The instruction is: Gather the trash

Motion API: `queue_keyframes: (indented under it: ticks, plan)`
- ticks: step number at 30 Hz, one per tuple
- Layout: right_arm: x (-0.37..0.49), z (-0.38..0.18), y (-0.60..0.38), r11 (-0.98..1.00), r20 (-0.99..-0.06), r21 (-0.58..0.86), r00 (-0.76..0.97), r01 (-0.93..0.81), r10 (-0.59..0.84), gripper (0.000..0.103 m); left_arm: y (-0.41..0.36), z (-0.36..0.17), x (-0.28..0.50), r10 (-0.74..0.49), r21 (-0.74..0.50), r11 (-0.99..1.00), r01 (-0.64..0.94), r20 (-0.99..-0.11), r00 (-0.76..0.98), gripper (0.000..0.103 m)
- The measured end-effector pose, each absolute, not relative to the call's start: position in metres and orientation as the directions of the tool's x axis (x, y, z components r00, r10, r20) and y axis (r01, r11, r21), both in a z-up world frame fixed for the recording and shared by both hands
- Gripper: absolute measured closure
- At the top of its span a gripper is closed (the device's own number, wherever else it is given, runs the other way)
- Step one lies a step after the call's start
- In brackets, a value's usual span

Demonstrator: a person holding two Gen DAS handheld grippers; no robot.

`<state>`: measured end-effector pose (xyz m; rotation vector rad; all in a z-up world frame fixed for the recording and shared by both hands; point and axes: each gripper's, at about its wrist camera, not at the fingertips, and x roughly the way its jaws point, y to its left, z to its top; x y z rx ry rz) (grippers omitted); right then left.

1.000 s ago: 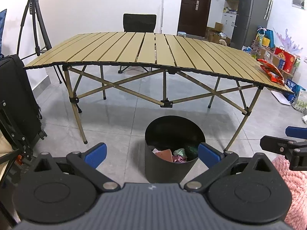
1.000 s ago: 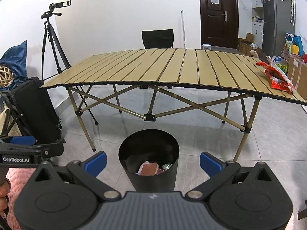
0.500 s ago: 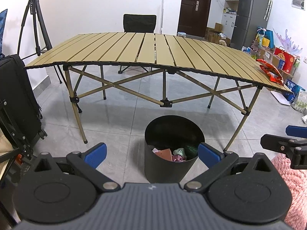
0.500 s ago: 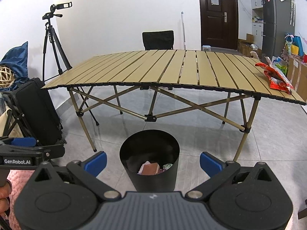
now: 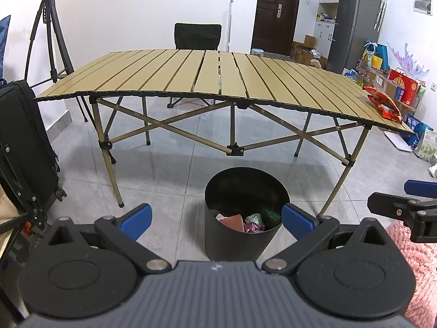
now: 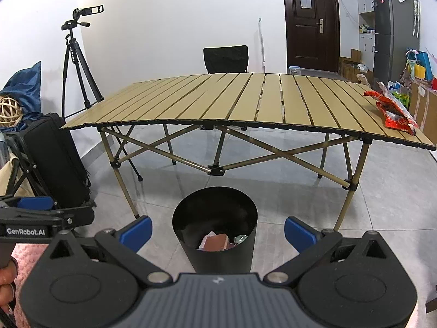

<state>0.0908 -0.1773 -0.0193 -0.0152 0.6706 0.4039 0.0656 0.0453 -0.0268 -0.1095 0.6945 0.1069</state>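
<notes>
Nearest, both tools hang empty with fingers spread wide: the left gripper [image 5: 215, 217] and the right gripper [image 6: 217, 231] each frame the black trash bin [image 6: 215, 242] on the tiled floor at 12 o'clock; inside it lie a reddish-brown packet, something pink and a crumpled greenish wrapper. Beyond it stands the slatted folding table [image 6: 245, 101]; its top is bare except for the red snack bags [image 6: 393, 109] near the far right edge, at 2 o'clock from the right tool. These look like the remaining trash. The risk, I judge, is reach: the bags lie well away, and a thin, slippery packet may slide off the table edge if nudged rather than pinched. Legible writing: "GenRobot.AI" on the other tool's side at 9 o'clock; the bags' print is too small to read.
</notes>
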Motion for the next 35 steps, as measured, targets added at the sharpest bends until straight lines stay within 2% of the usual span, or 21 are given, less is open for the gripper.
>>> queue_keyframes:
  ticks: [25, 35]
  plan:
    - [0.0894, -0.0201, -0.1776, 0.923, -0.606, 0.119, 0.71, -0.365, 0.359, 0.0, 0.0444, -0.026, 0.0641, 0.059, -0.064, 0.99, -0.129, -0.638, 0.768, 0.0]
    - [0.0973, -0.0255, -0.1799, 0.926, -0.616, 0.125, 0.703, -0.357, 0.354, 0.0, 0.0432, -0.0271, 0.0707, 0.093, -0.038, 0.988, -0.153, -0.64, 0.763, 0.0]
